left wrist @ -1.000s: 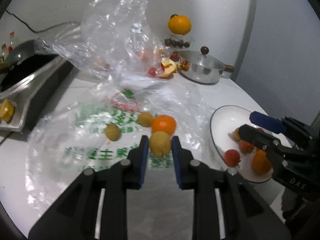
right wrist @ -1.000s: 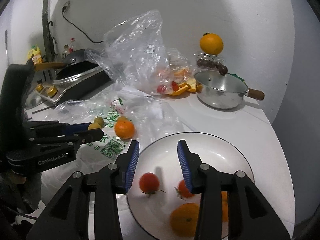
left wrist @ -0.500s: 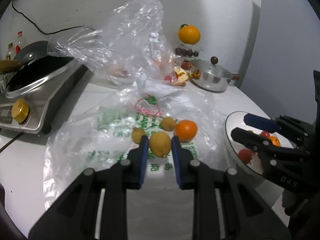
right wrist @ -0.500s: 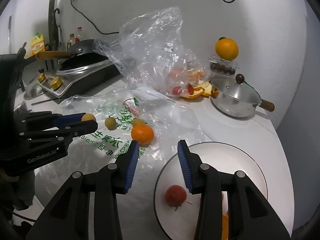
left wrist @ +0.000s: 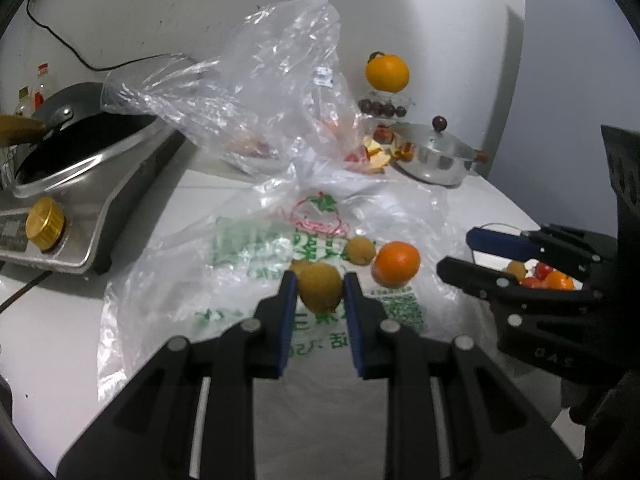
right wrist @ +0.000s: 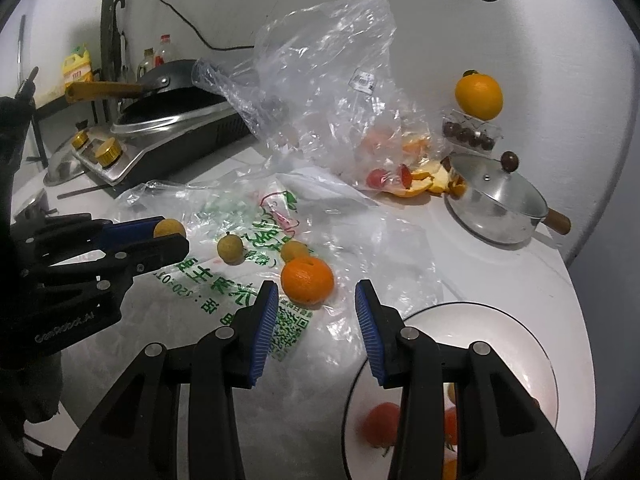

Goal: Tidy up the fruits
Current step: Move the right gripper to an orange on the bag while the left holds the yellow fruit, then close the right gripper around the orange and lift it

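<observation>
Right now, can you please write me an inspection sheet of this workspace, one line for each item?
Surface: white counter, partly covered by a flat printed plastic bag.
Job's things: orange and two small yellow-brown fruits lie on the bag; white plate holds red and orange fruits.
Clutter: crumpled clear bag, orange peels, lidded steel pot.
Grippers: left gripper is shut on a yellow-brown fruit; right gripper is open, near the orange.
Cables: black cable on the wall.
Surroundings: stove with pan, bottles behind; another orange on a clear box.
</observation>
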`<state>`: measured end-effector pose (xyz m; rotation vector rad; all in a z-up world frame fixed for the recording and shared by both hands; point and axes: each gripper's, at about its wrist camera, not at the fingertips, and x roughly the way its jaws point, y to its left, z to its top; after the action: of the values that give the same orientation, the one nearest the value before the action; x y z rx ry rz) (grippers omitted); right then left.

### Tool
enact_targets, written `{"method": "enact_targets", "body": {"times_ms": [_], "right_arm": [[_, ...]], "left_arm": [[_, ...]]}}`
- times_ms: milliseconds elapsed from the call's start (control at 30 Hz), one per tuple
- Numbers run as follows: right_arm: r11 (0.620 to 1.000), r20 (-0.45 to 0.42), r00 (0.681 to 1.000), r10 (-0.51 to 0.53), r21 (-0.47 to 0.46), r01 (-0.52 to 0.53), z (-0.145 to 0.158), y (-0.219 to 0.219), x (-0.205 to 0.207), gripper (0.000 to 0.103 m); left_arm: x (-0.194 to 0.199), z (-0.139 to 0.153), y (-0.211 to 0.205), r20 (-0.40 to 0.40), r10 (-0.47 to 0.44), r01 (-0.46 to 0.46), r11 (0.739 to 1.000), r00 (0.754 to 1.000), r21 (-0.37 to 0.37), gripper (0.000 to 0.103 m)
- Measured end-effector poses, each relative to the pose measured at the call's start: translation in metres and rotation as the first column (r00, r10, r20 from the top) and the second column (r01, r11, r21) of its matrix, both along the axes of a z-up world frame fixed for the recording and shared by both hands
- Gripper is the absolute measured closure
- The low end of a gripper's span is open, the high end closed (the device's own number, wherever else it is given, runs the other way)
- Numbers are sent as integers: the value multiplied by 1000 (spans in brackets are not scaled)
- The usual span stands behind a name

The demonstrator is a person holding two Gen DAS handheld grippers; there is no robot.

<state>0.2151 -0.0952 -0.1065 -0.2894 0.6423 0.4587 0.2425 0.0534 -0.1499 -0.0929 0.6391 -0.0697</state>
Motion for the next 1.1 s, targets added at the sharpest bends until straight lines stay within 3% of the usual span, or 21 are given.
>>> {"method": "enact_targets", "body": {"times_ms": [167, 667, 1033, 1100], "right_arm": [[1000, -26, 1000, -6, -22, 6, -9, 10, 13, 52], [996, -87, 995, -43, -79, 36, -27, 36, 42, 52], [984, -93, 992, -87, -164, 71, -37, 46, 52, 52], [977, -90, 991, -94, -199, 74, -41, 49, 51, 57]], "left_arm": [[5, -6, 4, -7, -10, 10, 1000, 1000, -16, 79], [9, -11, 16, -7, -23, 22, 997, 1000, -73, 79], [7, -11, 14, -12, -26, 25, 998, 1000, -66, 79], [8, -11, 14, -12, -28, 27, 997, 1000, -66, 79]]}}
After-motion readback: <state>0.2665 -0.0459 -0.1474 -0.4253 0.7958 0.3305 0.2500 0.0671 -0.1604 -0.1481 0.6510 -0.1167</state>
